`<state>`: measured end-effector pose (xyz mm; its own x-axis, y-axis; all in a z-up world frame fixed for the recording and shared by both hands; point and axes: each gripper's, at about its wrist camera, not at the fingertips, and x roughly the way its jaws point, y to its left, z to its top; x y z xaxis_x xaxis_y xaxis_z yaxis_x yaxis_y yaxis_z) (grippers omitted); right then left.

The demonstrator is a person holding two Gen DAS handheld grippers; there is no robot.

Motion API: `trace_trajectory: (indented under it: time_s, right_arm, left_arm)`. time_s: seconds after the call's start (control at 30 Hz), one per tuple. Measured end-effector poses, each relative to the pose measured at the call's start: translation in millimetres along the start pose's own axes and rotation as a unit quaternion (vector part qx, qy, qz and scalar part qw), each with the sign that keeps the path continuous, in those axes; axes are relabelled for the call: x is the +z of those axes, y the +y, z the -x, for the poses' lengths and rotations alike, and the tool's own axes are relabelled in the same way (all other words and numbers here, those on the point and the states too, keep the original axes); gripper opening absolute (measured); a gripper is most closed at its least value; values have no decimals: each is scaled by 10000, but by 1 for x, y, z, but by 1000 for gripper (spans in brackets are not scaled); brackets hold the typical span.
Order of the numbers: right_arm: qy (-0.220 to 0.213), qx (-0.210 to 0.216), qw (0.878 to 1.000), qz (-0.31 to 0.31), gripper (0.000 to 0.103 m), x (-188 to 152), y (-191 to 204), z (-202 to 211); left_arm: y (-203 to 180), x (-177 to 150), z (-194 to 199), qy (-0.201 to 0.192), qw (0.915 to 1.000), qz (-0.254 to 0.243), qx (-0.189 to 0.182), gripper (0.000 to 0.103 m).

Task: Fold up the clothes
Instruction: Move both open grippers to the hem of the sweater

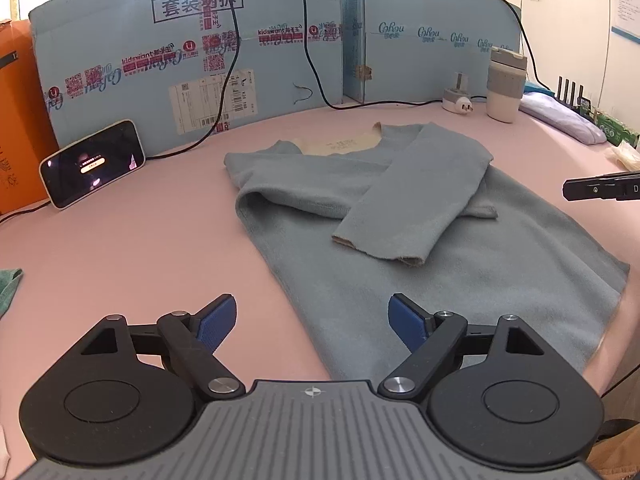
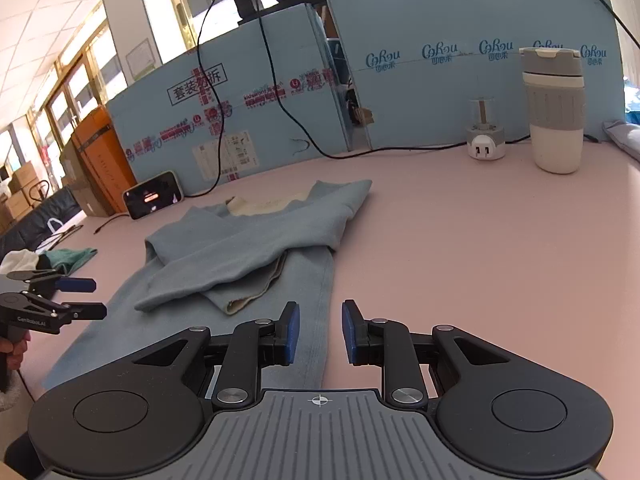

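pink tabletop (image 1: pixel 132 248) fills both views, walled at the back by blue cardboard panels (image 1: pixel 280 52). nearest the left wrist camera, the left gripper (image 1: pixel 312 322) has its blue fingers (image 1: pixel 218 322) spread wide and released, with nothing between them, above the near hem of the blue sweater (image 1: pixel 420 280). the right gripper (image 2: pixel 320 332) has its fingers (image 2: pixel 291 334) only narrowly apart, gripping nothing, over the sweater's side edge. the sweater lies flat on the tabletop, both sleeves folded across its chest, the collar's pale lining facing up at the far end. only the right wrist view shows the left gripper from the side, a hand (image 2: pixel 16 354) on its handle, and a pile of green and white cloth (image 2: pixel 60 260) behind it. only the left wrist view shows folded lilac fabric (image 1: pixel 560 116) at the far right. further back stand a phone (image 1: pixel 92 162) with its screen lit, a white plug adapter (image 2: pixel 485 142) and a closed grey and white cup (image 2: pixel 554 108); its contents cannot be seen.
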<state>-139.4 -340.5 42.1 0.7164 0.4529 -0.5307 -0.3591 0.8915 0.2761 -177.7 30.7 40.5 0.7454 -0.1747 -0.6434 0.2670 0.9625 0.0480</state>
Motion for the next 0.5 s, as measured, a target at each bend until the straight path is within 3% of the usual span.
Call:
trace_trajectory:
  time_s: [0.5]
  right_arm:
    - [131,152,9998,-85,24,-39,10,37]
  left_arm:
    - [-25,-34,30,185,9997,113,-128,87]
